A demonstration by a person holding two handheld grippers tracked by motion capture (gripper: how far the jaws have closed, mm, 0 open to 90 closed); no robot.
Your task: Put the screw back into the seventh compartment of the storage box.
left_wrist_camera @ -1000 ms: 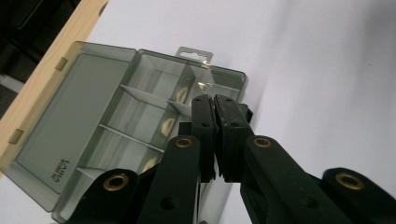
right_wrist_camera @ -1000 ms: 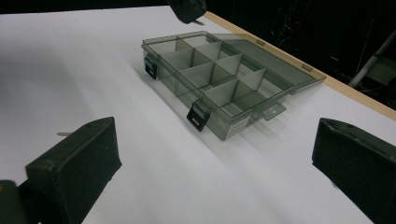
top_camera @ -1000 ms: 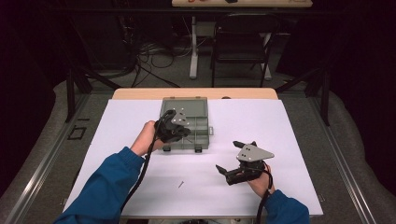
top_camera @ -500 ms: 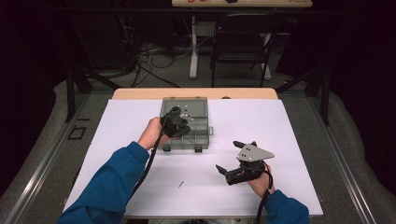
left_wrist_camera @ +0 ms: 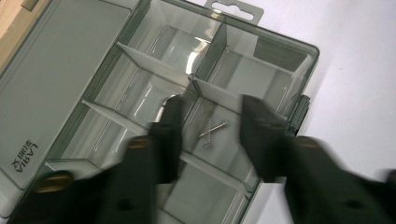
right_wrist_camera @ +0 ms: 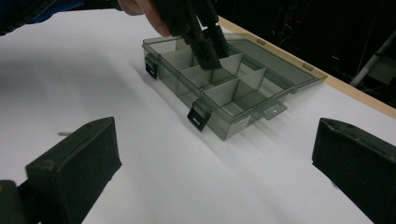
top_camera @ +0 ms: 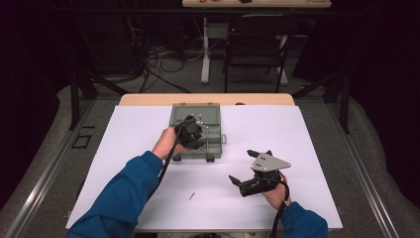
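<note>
A smoky clear compartment box [top_camera: 208,107] lies open at the table's far middle, its lid flat behind it. My left gripper [top_camera: 194,134] points down into it. In the left gripper view its jaws [left_wrist_camera: 211,105] have just been opening and stand apart over a compartment by the box wall [left_wrist_camera: 261,44]. A small screw [left_wrist_camera: 212,130] lies loose on that compartment's floor between the fingers, touching neither. The right gripper view shows the left gripper [right_wrist_camera: 205,42] from the side. My right gripper [top_camera: 241,166] rests on the white sheet at the right, open, with nothing between its pads [right_wrist_camera: 74,158].
Another small screw [top_camera: 191,196] lies on the white sheet near the front edge, between the two forearms. The box's black latches [right_wrist_camera: 198,116] face the near side. A chair [top_camera: 255,47] and cables stand beyond the table's far edge.
The left hand has shifted a little to the right and lower over the box. The right gripper has stayed where it was.
</note>
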